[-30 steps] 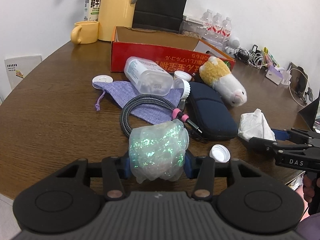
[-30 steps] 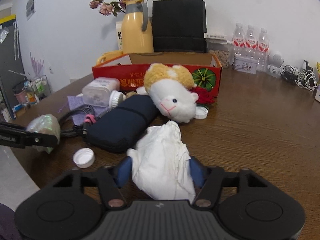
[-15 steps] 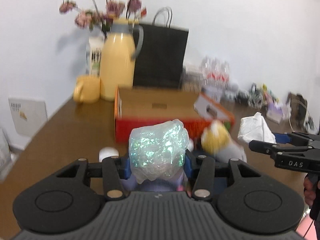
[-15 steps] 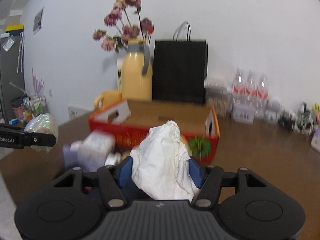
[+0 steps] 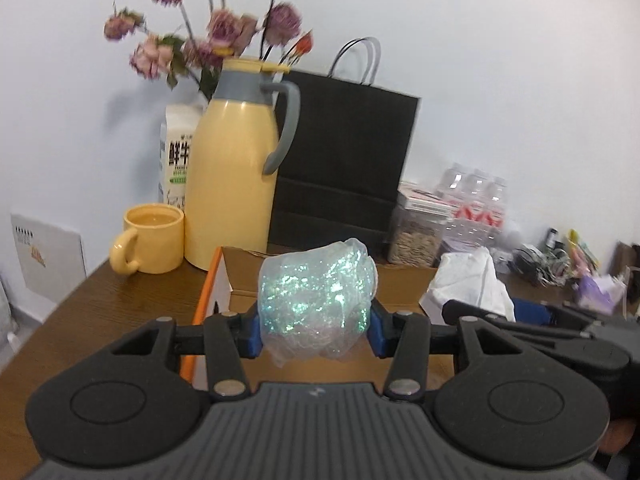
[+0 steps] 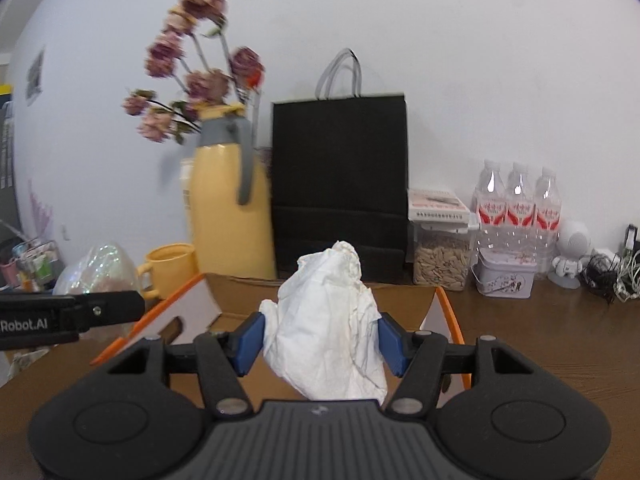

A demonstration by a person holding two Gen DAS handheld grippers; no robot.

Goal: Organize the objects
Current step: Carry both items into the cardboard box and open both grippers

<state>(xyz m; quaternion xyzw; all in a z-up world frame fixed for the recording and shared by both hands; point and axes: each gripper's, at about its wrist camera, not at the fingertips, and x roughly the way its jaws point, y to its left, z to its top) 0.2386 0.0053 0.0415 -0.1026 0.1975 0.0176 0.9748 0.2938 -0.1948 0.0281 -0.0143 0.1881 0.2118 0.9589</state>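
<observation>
My left gripper (image 5: pixel 316 336) is shut on a crumpled iridescent plastic wrapper (image 5: pixel 316 300) and holds it over the near part of the open cardboard box (image 5: pixel 224 276). My right gripper (image 6: pixel 320 340) is shut on a crumpled white tissue (image 6: pixel 328 328), also above the box (image 6: pixel 192 316). The tissue (image 5: pixel 468 284) and right gripper show at the right of the left wrist view. The wrapper (image 6: pixel 100 268) and left gripper show at the left of the right wrist view. The other table objects are hidden below.
Behind the box stand a yellow thermos jug (image 5: pixel 236 168) with dried flowers, a yellow mug (image 5: pixel 148 240), a milk carton (image 5: pixel 176 156) and a black paper bag (image 6: pixel 340 184). Water bottles (image 6: pixel 516 208), a seed jar (image 6: pixel 440 256), a tin (image 6: pixel 504 280) and cables (image 6: pixel 608 276) sit at the right.
Both grippers have lifted from the cluttered table and moved forward over the box, each still holding its load. The plush toy, pouch, cable and bottle have dropped out of view.
</observation>
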